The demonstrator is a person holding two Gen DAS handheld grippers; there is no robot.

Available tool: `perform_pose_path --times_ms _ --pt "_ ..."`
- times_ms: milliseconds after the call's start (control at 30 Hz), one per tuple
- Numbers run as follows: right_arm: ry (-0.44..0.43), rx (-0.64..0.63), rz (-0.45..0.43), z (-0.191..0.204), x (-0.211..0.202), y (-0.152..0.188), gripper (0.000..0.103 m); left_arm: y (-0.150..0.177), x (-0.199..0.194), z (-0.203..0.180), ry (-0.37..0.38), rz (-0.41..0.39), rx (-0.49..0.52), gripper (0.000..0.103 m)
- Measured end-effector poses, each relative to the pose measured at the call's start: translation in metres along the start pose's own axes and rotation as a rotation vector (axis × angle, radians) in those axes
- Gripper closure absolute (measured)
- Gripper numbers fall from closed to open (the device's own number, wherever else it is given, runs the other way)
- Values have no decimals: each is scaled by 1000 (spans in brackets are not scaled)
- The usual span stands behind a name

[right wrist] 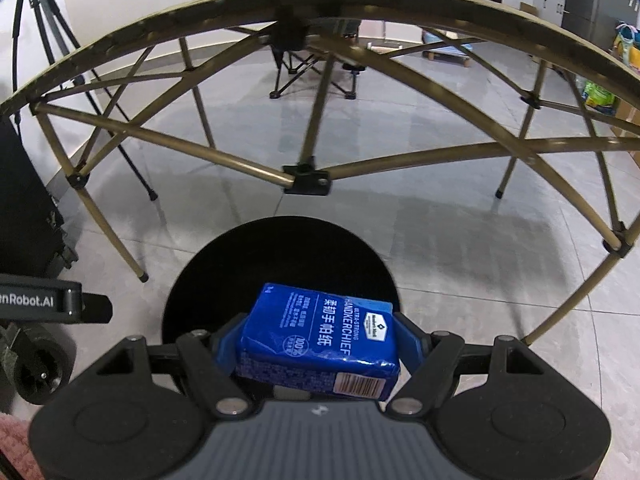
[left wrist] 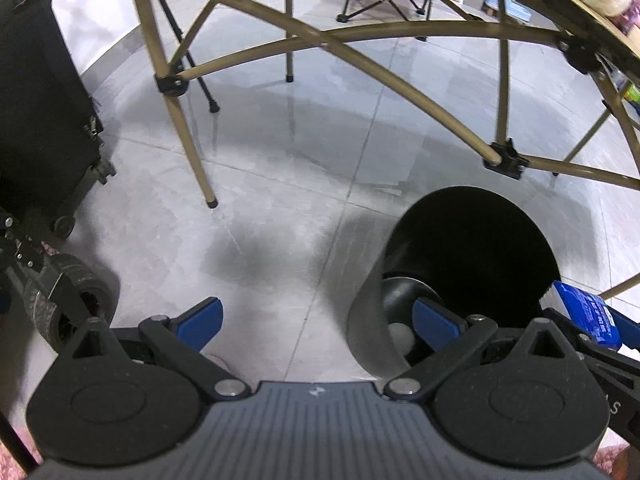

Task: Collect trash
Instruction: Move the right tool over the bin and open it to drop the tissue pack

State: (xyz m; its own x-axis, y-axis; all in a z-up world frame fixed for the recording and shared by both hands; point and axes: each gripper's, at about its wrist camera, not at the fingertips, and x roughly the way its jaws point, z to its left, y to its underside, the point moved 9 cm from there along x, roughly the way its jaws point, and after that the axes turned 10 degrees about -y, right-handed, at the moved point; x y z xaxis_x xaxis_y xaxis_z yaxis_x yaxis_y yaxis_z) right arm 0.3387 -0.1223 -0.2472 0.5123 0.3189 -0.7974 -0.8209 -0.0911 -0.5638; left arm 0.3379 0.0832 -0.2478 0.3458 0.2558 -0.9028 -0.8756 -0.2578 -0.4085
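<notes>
Right gripper [right wrist: 316,344] clamped on blue tissue pack [right wrist: 320,344], held above black bin [right wrist: 192,280] on grey floor [right wrist: 460,240]. Left gripper [left wrist: 320,320] open, empty, beside bin [left wrist: 472,248], near folding table [left wrist: 192,120].

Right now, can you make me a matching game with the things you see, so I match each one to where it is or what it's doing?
Things:
1. tissue pack
2. trash bin
3. left gripper
4. suitcase

Clues:
A. black, standing on the floor beside the table legs
B. open, with nothing in it
C. blue, squeezed in the right gripper
D. round, black, on the floor right under the pack

Pairs: 1-C, 2-D, 3-B, 4-A
</notes>
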Motion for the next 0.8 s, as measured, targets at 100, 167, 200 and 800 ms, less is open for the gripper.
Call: perform_pose_path --times_ms 100,167,200,800 --pt "-6 -6 21 8 9 -3 29 0 2 10 -7 2 -13 0" --pt "-10 -4 35 14 14 -3 29 1 3 15 -11 2 -19 0" --pt "-11 -3 41 16 17 -3 29 1 3 17 -13 2 -22 0" --pt "-14 13 116 25 47 1 29 5 20 44 -40 36 -58 0"
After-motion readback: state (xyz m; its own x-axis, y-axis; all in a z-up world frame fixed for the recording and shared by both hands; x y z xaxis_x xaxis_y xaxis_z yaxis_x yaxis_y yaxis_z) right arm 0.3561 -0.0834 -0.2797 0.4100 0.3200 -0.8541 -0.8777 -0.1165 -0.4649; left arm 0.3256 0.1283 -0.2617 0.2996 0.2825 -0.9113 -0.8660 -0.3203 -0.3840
